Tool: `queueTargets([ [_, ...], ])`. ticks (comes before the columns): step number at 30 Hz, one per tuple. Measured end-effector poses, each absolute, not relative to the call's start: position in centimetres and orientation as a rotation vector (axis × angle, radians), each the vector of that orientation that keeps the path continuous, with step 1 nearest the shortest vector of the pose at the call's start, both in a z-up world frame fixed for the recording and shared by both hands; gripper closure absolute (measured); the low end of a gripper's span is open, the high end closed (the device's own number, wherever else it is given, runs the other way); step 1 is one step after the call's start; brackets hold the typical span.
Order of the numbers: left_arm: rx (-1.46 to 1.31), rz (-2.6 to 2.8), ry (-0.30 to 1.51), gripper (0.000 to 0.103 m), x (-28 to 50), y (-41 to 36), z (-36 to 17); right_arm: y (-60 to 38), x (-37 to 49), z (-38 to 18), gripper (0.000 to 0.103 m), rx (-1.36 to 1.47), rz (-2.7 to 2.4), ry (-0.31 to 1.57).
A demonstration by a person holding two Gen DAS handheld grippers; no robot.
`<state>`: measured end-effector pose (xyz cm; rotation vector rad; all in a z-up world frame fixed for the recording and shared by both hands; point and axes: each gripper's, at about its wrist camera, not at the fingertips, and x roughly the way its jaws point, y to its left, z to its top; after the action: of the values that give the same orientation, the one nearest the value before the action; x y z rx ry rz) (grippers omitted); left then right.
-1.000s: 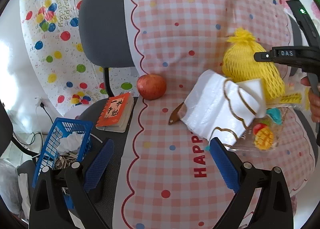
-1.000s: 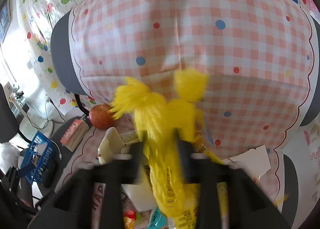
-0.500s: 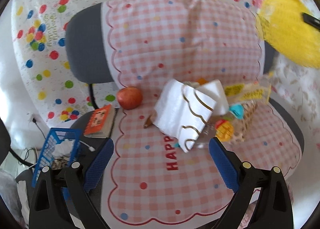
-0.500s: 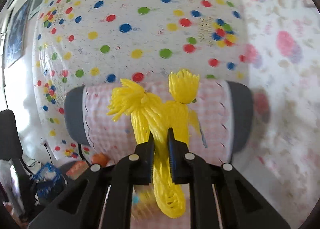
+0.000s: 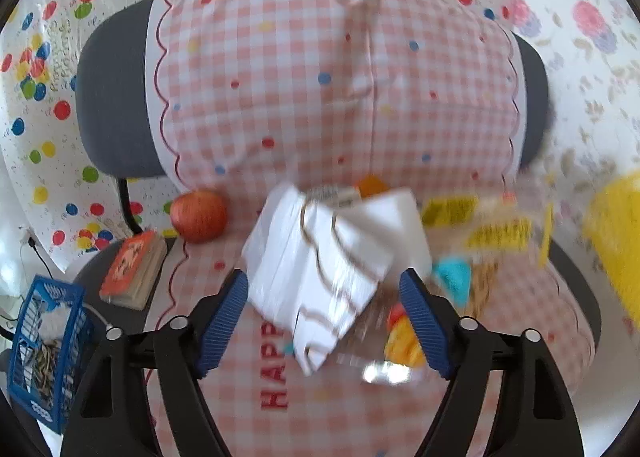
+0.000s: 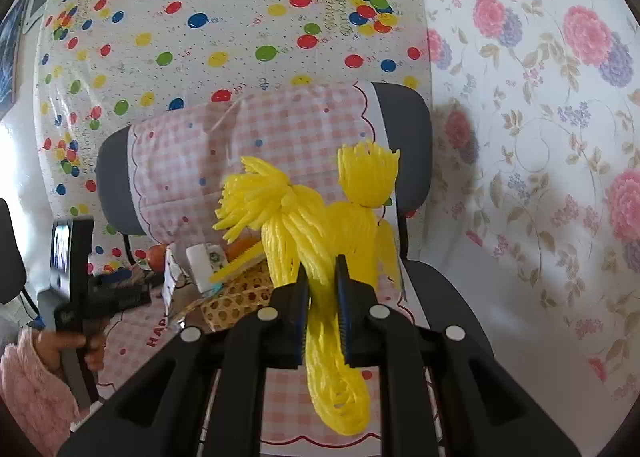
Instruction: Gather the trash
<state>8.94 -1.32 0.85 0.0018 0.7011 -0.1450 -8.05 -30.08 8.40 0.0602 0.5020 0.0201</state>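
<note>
Yellow foam net (image 6: 320, 257) sits clamped between my right gripper's (image 6: 322, 313) blue pads, its frayed ends fanning above the fingers and a loop hanging below, lifted clear of the chair. My left gripper (image 5: 324, 321) has nothing in its grasp; its jaws have just been closing and now flank a white wrapper (image 5: 320, 269) lying on the pink checked cloth (image 5: 320, 97), pads apart from it. Just right of the wrapper lie blurred snack packets (image 5: 472, 241). Further left, an apple (image 5: 199, 215) rests by the chair back, beside an orange notebook (image 5: 134, 275). A blue basket (image 5: 44, 349) holding scraps stands lower left. Behind hangs a balloon-print sheet (image 6: 240, 17).
</note>
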Motion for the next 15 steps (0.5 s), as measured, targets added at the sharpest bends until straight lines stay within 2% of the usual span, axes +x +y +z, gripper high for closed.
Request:
queueTargets([
  [12, -0.009, 0.041, 0.864, 0.027, 15.3, -2.5, 0.0, -30.3, -6.8, 6.3, 0.090, 0.057, 0.011, 0.559],
  [15, -0.015, 0.059, 0.932, 0.036, 16.0, -2.0, -0.6, -30.1, -6.9, 6.0, 0.090, 0.056, 0.012, 0.567],
])
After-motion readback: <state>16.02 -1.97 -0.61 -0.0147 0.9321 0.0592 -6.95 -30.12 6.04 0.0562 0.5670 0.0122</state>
